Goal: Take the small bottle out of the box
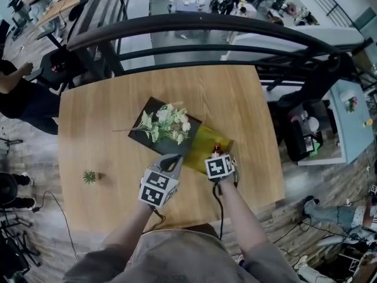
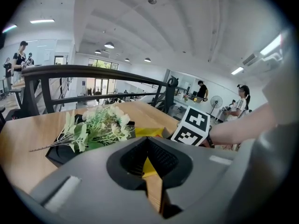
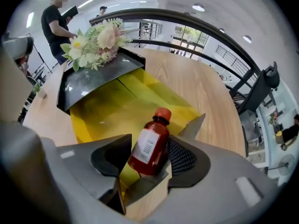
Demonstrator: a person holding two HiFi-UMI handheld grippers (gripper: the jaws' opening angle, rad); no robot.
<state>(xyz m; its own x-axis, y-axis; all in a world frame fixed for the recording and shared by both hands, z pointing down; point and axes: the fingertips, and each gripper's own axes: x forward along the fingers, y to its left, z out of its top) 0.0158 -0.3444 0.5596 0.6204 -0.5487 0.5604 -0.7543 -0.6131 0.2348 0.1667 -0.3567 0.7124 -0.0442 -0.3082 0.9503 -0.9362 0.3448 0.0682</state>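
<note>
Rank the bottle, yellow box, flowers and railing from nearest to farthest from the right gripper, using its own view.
1. Bottle, between the jaws.
2. Yellow box, just ahead.
3. Flowers, ahead to the left, on the black tray.
4. Railing, past the table.

Table [image 1: 235, 99]: light wood under your box, matt, fine grain
Box [image 3: 107, 106]: glossy yellow lining, shiny black lid
Small bottle [image 3: 150, 146]: smooth glossy plastic, paper label
Right gripper [image 3: 148, 160]: matt grey shell, your pads [image 3: 181, 157] black, finely ribbed

Small bottle [image 3: 149, 146]: red-brown, orange cap, tilted at yellow box [image 3: 117, 107] edge.
</note>
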